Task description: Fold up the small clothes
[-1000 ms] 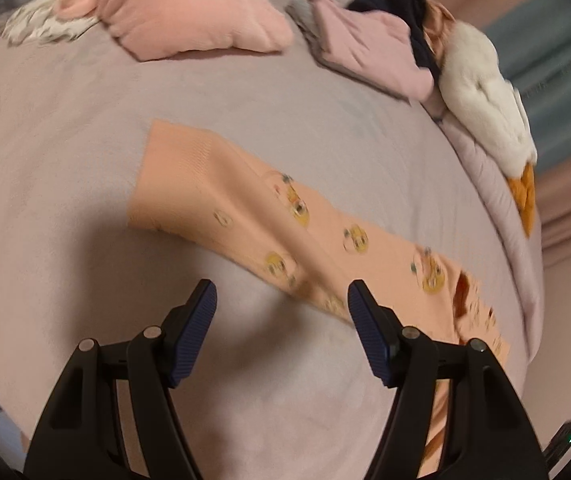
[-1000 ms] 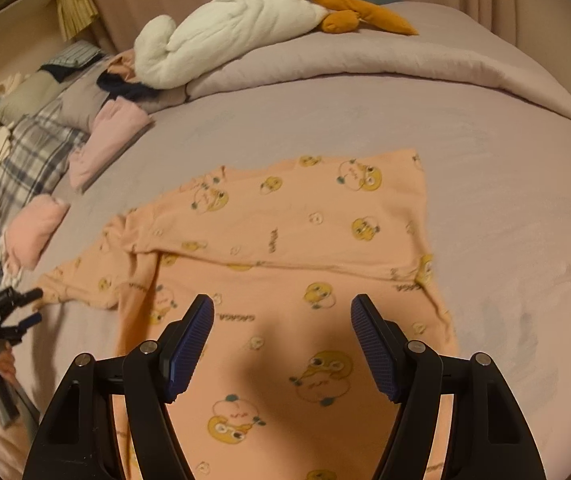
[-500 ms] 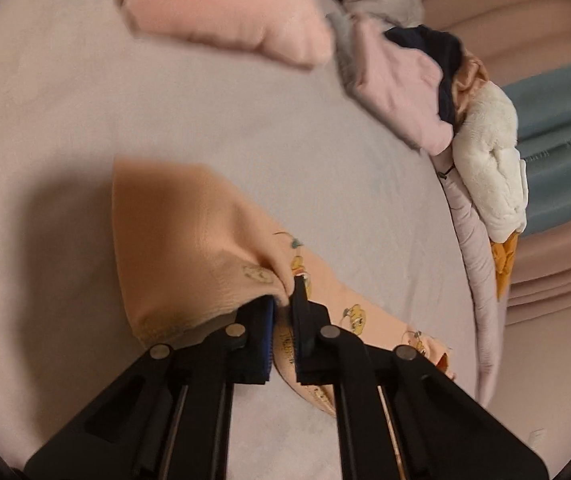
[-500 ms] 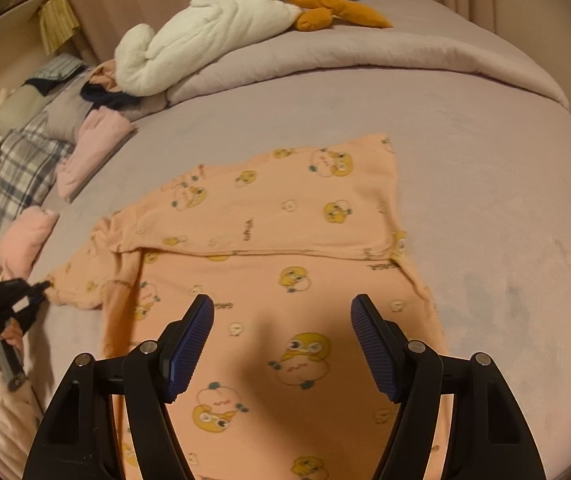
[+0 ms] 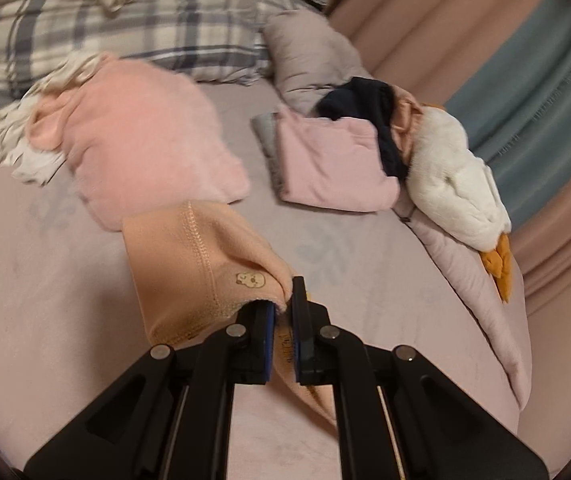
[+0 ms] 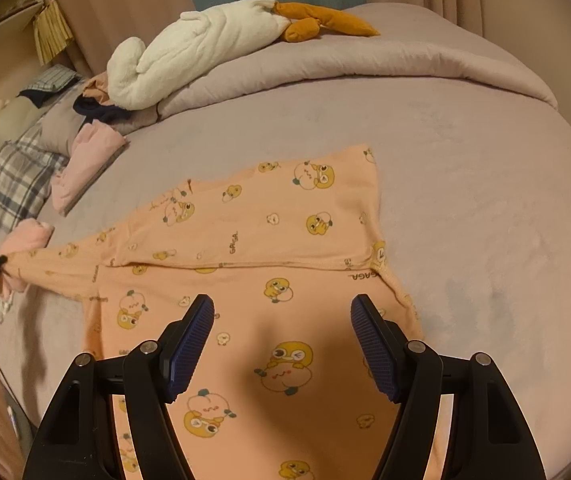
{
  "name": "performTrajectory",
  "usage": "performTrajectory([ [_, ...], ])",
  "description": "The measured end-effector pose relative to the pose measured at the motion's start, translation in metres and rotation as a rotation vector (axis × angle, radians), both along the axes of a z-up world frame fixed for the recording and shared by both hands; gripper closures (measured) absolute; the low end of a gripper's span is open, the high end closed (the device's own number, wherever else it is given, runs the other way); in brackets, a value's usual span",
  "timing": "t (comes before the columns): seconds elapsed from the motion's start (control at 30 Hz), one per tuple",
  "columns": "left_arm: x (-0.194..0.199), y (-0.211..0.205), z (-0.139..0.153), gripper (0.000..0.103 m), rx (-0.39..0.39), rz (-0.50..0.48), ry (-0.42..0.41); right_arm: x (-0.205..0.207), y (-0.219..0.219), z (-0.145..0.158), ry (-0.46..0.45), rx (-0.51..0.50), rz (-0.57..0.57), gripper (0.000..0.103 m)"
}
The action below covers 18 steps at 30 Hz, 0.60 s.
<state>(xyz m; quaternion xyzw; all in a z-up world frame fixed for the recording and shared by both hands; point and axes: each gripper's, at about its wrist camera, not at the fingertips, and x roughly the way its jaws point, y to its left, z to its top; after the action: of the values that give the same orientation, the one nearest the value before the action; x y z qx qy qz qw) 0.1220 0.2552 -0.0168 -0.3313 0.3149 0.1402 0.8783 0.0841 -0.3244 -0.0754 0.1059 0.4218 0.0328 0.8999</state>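
A soft peach shirt (image 6: 245,248) printed with yellow cartoon chicks lies on the plush mauve bed (image 6: 465,200). The left hand-held gripper (image 5: 283,312) pinches the ribbed sleeve cuff (image 5: 189,272), lifted clear. The right hand-held gripper (image 6: 283,332) hovers wide apart, empty, apparently above the shirt's lower half, which is cut off.
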Motion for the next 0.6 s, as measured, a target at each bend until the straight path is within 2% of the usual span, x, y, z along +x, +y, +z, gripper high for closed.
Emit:
performTrajectory([
  [0.17, 0.014, -0.037, 0.021, 0.097, 0.030, -0.081, -0.031, 0.000, -0.003, 0.001, 0.000, 0.011, -0.004, 0.032],
  [0.37, 0.034, -0.094, 0.050, 0.097, 0.071, -0.224, -0.058, 0.000, -0.006, 0.001, -0.007, 0.023, -0.021, 0.032],
  [0.6, 0.052, -0.167, 0.060, 0.096, 0.114, -0.400, -0.051, -0.002, -0.015, 0.000, -0.018, 0.042, -0.043, 0.032],
])
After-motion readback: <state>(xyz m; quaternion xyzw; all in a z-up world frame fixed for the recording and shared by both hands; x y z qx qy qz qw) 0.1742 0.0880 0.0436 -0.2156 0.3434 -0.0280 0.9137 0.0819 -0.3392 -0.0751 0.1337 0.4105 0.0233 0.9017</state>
